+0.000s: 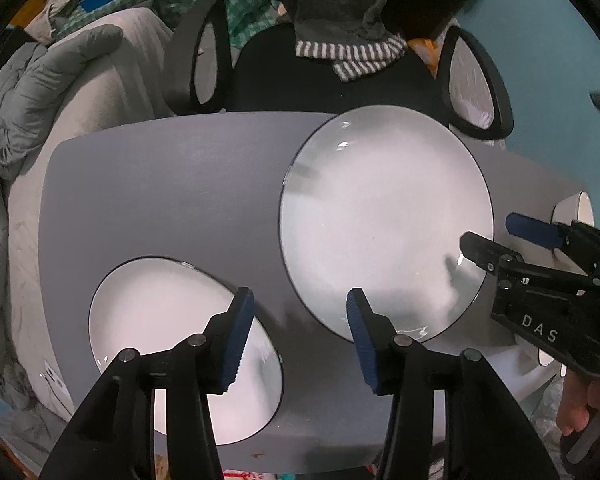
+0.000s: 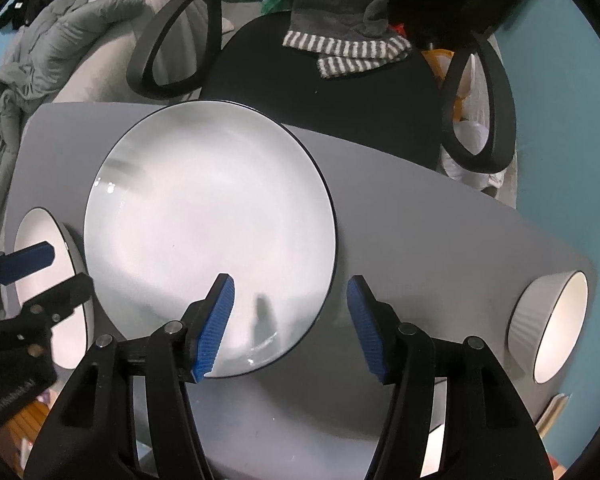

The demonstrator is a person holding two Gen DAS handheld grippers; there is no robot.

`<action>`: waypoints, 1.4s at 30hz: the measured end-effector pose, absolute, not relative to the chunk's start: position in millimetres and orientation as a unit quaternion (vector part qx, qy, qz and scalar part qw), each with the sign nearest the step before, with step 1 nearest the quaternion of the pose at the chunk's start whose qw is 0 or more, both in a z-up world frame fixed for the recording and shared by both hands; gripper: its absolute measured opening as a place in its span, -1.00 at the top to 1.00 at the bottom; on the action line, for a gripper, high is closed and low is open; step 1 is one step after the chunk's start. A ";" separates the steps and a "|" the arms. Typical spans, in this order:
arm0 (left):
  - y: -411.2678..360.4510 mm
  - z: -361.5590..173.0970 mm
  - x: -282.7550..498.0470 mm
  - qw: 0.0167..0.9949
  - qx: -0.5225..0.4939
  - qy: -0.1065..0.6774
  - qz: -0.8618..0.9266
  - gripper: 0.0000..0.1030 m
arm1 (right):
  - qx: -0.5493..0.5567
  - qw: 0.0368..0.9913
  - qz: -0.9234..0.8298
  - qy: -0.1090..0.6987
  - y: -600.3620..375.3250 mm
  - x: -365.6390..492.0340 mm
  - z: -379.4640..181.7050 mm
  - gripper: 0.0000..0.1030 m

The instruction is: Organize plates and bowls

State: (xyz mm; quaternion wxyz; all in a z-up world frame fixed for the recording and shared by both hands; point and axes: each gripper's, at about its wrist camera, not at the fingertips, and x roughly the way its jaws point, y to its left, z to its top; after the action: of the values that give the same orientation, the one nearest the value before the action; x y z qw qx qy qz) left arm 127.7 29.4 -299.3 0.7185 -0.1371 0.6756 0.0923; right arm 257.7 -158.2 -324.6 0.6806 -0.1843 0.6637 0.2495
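Right wrist view: grey table, black chair behind, teal wall; both jaws parted, holding nothing.

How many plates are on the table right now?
2. The large plate sits mid-table near the chair; the small plate lies beside it, toward the table's left end. Others may be out of view.

Two plates sit on the counter: a large plate and, left of it, a smaller plate. One bowl lies right of the large plate, possibly tipped sideways.
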 end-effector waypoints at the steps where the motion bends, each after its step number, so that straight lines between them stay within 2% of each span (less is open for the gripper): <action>1: 31.4 -297.5 124.6 0.720 -0.139 0.673 0.094 0.04 | -0.184 0.683 0.250 0.661 -159.9 256.5 -322.5 -0.15; 6: 36.2 -288.1 108.2 0.726 -0.142 0.666 0.094 0.04 | -0.186 0.687 0.250 0.657 -165.0 248.9 -314.5 -0.15; 10: 38.8 -280.1 92.9 0.733 -0.135 0.660 0.095 -0.09 | -0.188 0.688 0.254 0.653 -165.9 239.2 -306.0 -0.15; 26: 81.6 -267.9 20.6 0.737 -0.145 0.648 0.127 -0.11 | -0.196 0.681 0.282 0.647 -151.6 182.4 -283.8 -0.15; 42: 142.6 -283.3 -27.2 0.723 -0.176 0.649 0.159 -0.11 | -0.190 0.663 0.319 0.650 -107.2 141.0 -281.6 -0.15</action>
State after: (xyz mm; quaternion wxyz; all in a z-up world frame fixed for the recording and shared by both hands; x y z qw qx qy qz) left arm -27.2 142.6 -283.3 0.7230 -0.1756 0.6490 0.1587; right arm 141.0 -107.2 -281.6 0.6633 -0.1904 0.6499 0.3186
